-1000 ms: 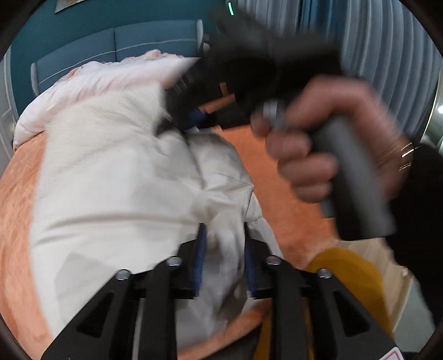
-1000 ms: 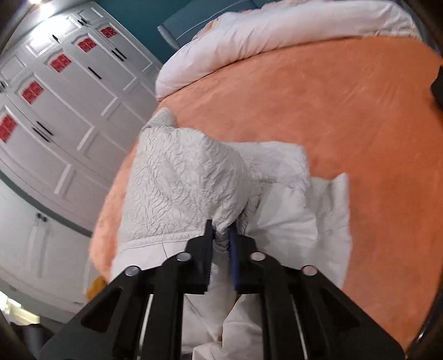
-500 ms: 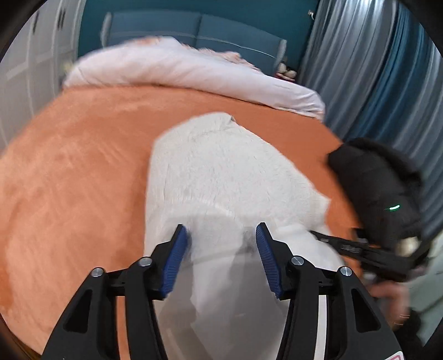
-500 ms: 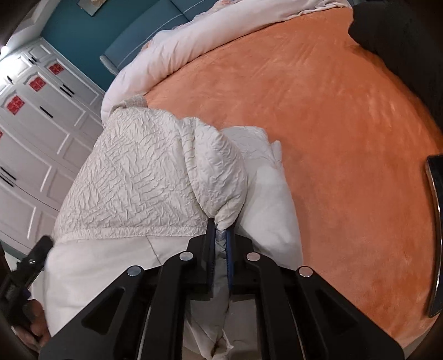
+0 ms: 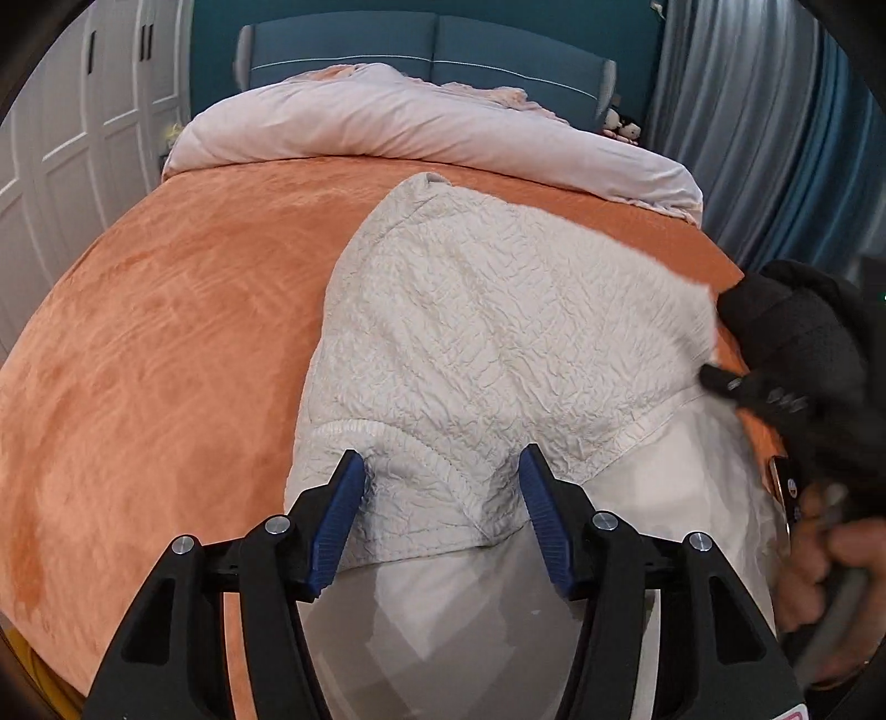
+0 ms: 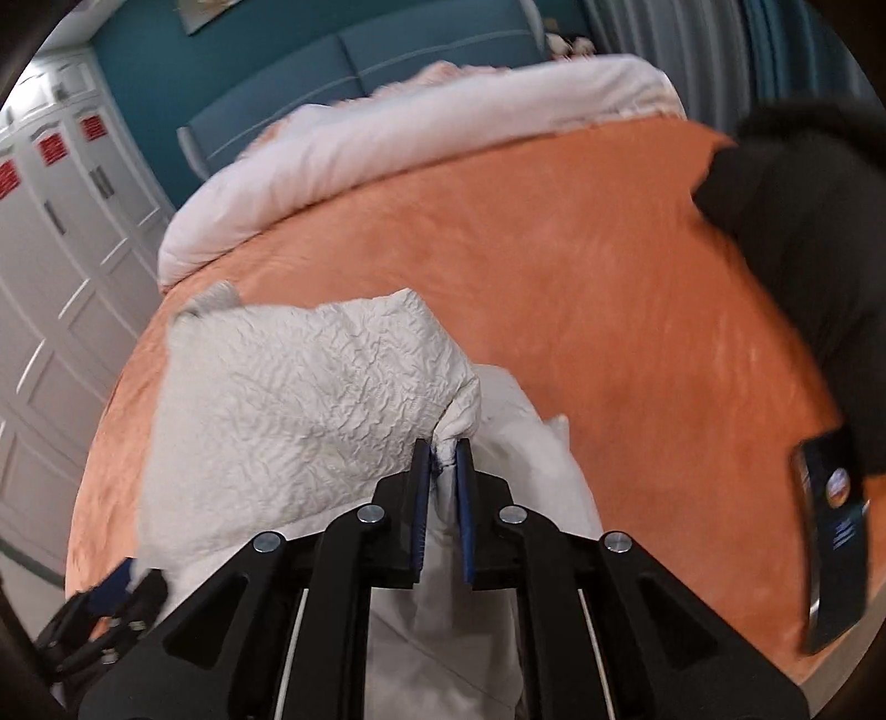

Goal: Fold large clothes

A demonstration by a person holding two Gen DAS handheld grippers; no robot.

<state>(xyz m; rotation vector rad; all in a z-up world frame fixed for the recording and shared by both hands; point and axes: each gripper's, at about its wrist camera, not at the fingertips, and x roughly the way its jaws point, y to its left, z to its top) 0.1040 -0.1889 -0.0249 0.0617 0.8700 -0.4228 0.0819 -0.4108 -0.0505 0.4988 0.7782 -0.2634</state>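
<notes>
A cream crinkled jacket (image 5: 498, 332) lies folded on the orange bedspread (image 5: 166, 360), its smooth lining (image 5: 470, 620) showing at the near end. My left gripper (image 5: 440, 487) hovers open over the jacket's elastic cuff, and the pads do not touch the fabric. My right gripper (image 6: 443, 459) still pinches a bunched fold of the jacket (image 6: 304, 399) at its fingertips while its jaws are opening. In the left wrist view the hand (image 5: 830, 559) holding the right gripper is at the right edge.
A pale pink duvet (image 5: 415, 127) is piled at the blue headboard (image 5: 432, 50). White wardrobe doors (image 6: 55, 266) stand on the left, grey curtains (image 5: 747, 122) on the right. A black garment (image 6: 803, 221) and a dark phone (image 6: 830, 531) lie at the bed's right edge.
My left gripper let go of the fabric, opened wide and swung round to face the headboard. The right gripper lowered its fold onto the jacket and its jaws parted slightly.
</notes>
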